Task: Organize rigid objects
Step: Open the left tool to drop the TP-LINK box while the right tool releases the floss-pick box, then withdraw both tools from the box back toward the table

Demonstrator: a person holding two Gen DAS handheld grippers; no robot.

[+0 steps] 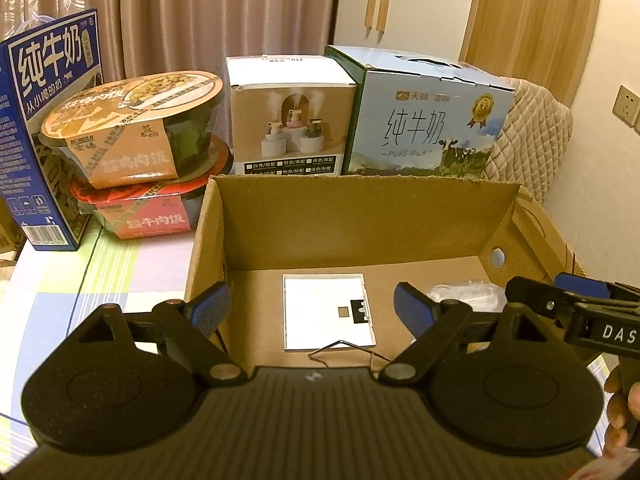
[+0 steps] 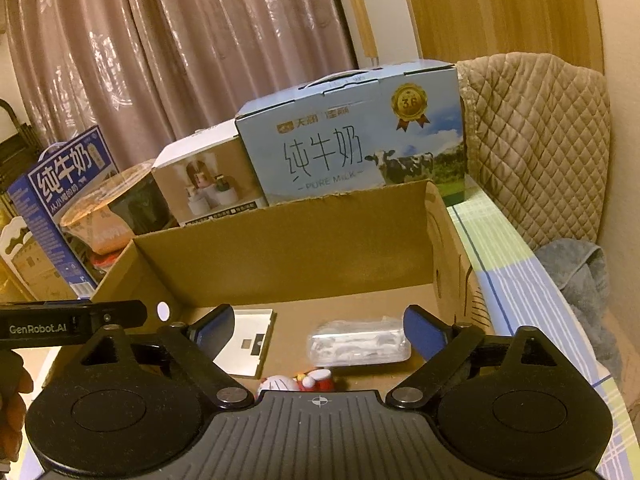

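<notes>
An open brown cardboard box fills the middle of both views. On its floor lie a flat white square panel, a thin wire clip, a clear plastic packet and a small red-and-white toy figure. My left gripper hovers open over the box's left part, with nothing between its blue pads. My right gripper is open above the packet, the pads apart from it. The right gripper also shows at the right edge of the left wrist view.
Behind the box stand a light-blue milk carton, a beige product box, two stacked rice bowls and a dark-blue milk carton. A quilted chair back and grey towel sit at right.
</notes>
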